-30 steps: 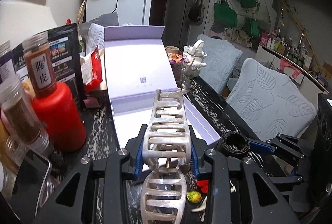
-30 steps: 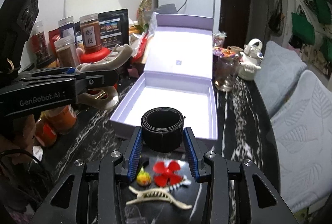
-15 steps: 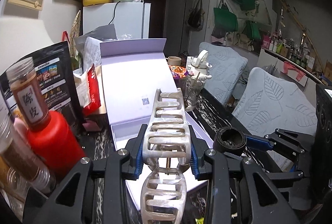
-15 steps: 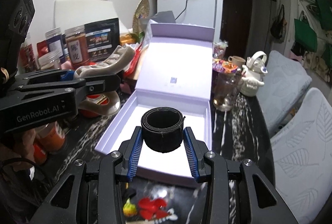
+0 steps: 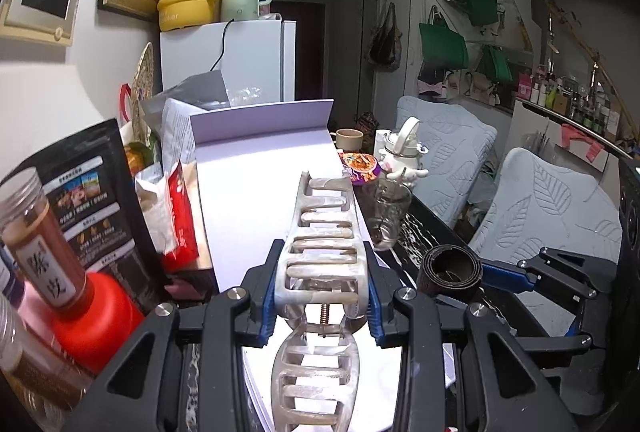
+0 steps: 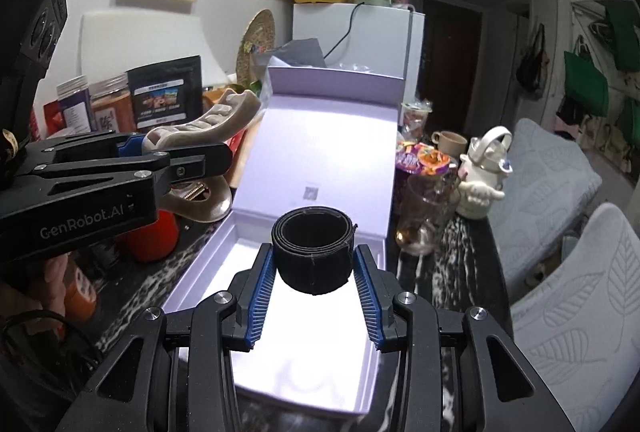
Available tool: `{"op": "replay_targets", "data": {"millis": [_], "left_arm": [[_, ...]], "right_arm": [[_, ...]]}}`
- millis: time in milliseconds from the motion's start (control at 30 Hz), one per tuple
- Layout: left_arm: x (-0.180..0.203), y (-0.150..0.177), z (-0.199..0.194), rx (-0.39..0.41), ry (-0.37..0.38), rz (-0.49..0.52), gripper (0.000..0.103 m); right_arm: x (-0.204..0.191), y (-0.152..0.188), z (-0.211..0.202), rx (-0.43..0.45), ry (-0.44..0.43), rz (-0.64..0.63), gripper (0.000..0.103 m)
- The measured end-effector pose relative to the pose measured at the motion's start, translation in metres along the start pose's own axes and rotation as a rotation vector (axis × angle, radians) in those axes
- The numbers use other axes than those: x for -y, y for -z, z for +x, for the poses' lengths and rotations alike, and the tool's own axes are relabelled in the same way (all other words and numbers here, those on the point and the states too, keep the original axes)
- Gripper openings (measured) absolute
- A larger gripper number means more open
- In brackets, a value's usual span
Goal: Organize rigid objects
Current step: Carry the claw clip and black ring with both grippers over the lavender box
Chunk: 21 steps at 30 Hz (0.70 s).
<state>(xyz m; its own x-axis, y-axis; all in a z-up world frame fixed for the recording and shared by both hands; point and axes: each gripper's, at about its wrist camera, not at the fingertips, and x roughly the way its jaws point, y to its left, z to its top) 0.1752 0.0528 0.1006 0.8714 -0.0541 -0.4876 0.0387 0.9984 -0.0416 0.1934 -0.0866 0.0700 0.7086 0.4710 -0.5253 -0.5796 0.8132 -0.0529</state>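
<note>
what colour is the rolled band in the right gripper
Black: the rolled band is clearest in the right wrist view, clamped in the right gripper.

Pearly beige hair claw (image 5: 320, 256); black band (image 6: 313, 248); seemingly lilac box (image 6: 320, 160).

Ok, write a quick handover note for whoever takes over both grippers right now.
Left gripper: shut on the pearly hair claw, held over the box's left edge.
Right gripper: shut on the black rolled band, held above the tray of the open lavender box.
Done: both items picked up and carried to the box; its tray looks bare.
Left: lower each into the tray and release.
</note>
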Motion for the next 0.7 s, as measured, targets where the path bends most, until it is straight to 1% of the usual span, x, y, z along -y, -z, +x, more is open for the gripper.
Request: {"op": "replay_targets", "data": {"millis": [167,267,367,467,567,700], "left_arm": [[-0.006,-0.001,0.015,-0.014,0.017,-0.006,0.035],[-0.008,0.001,0.024,-0.031,0.007,0.001,0.035],[-0.011,0.004,0.034,-0.054,0.002,0.006,0.035],[-0.013,0.008,0.047,-0.088,-0.004,0.011,0.035],[-0.014,0.015,0.063,-0.141,0.018,0.006,0.035],[-0.013,0.022,0.080,-0.181,0.010,0.015,0.035]], "right_arm": [[0.005,-0.012,0.015,-0.007,-0.016,0.011,0.039],[0.007,-0.014,0.026,-0.025,-0.037,0.018,0.039],[0.009,-0.013,0.040,-0.055,-0.025,0.015,0.039],[0.012,-0.008,0.050,-0.076,-0.030,0.027,0.039],[0.014,-0.005,0.061,-0.088,-0.036,0.034,0.039],[0.020,0.003,0.077,-0.125,-0.030,0.048,0.039]]}}
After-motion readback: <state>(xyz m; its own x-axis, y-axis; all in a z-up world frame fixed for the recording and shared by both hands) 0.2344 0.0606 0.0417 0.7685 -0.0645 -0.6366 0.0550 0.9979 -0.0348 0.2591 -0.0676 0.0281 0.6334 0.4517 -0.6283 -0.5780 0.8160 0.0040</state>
